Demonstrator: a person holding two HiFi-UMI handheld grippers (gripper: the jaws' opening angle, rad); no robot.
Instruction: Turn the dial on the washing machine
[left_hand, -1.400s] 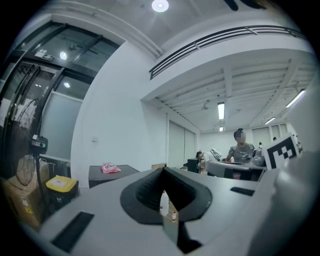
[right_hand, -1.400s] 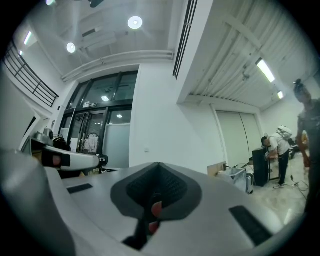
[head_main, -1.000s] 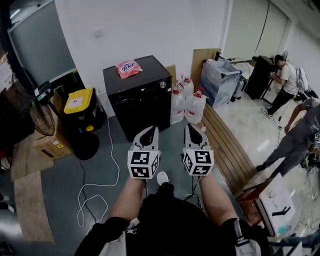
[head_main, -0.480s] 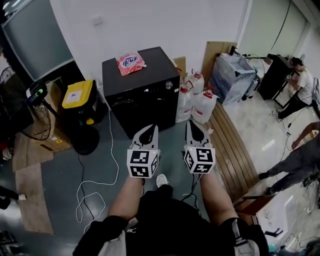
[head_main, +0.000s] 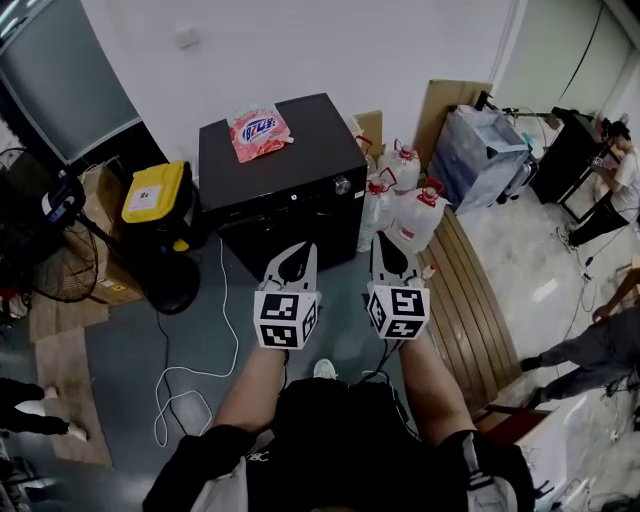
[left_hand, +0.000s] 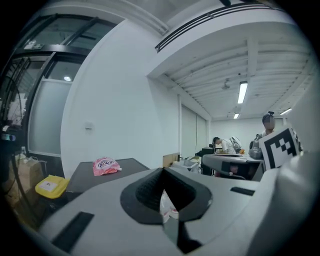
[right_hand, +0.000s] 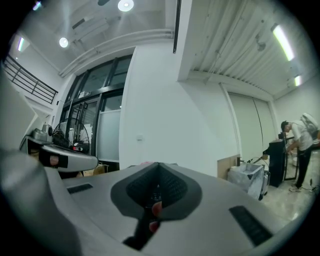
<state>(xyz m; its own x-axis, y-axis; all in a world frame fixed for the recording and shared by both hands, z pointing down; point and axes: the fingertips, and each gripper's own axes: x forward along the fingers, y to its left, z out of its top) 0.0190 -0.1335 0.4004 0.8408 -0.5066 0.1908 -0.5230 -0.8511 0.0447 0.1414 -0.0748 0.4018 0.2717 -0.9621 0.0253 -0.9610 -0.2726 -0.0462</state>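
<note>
The black washing machine (head_main: 285, 160) stands against the white wall, with its small round dial (head_main: 342, 185) at the upper right of the front. A pink bag (head_main: 258, 128) lies on its lid. My left gripper (head_main: 296, 252) and right gripper (head_main: 384, 242) are held side by side in front of the machine, a short way off its front, both shut with nothing between the jaws. In the left gripper view the left gripper (left_hand: 162, 174) points over the machine's lid (left_hand: 87, 172) and the pink bag (left_hand: 105, 165). The right gripper (right_hand: 158, 167) hides the machine in its own view.
Large water jugs (head_main: 410, 210) stand right of the machine, next to a wrapped bin (head_main: 490, 150). A yellow-lidded bin (head_main: 155, 195) and a fan (head_main: 60, 250) stand at its left. A white cable (head_main: 190, 370) lies on the floor. People stand at far right.
The washing machine has come closer and lower in the head view. Both grippers have stayed side by side and shut.
</note>
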